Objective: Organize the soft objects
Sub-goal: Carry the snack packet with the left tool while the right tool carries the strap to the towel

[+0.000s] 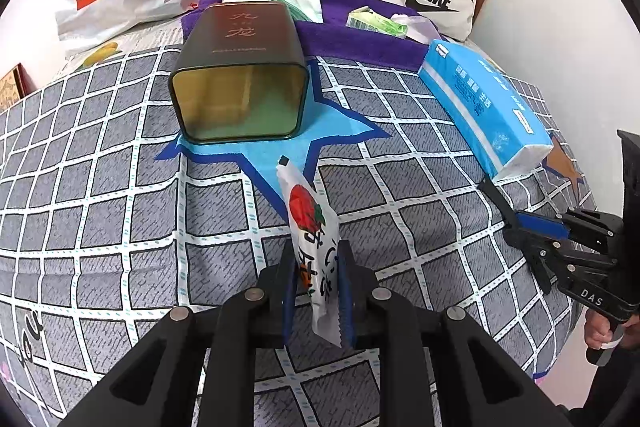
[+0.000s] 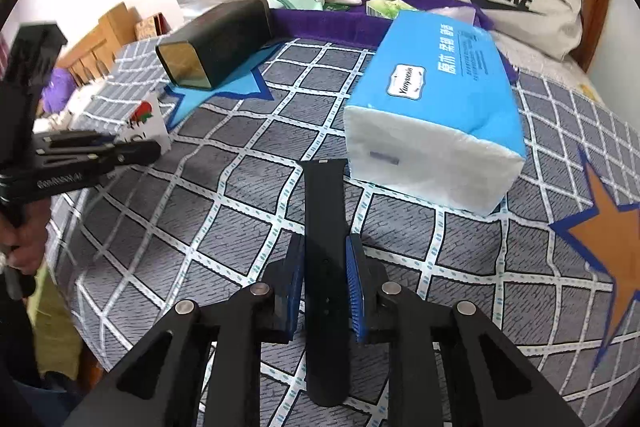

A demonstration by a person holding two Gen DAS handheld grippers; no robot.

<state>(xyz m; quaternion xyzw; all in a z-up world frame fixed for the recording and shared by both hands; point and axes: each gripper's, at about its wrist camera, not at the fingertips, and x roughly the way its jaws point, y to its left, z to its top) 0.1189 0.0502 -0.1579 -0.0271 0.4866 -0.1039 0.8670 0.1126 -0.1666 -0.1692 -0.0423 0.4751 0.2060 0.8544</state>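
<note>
Sachet (image 1: 314, 247) in left tongs (image 1: 318, 291); strap (image 2: 324, 247) in right tongs (image 2: 326, 287).

Tissue pack (image 2: 432, 131) ahead — tin (image 2: 216, 43) left

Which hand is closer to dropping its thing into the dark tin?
Left. Its tool holds the strawberry packet facing the tin's open mouth; the right tool holds a black strap farther off.

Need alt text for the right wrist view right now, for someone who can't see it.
The right hand-held gripper is shut on a black watch strap above a grey checked bedsheet. A blue tissue pack lies just beyond to the right; a dark open-ended tin lies on its side further back left. The left hand-held gripper holds a strawberry-print sachet at the left edge.
</note>
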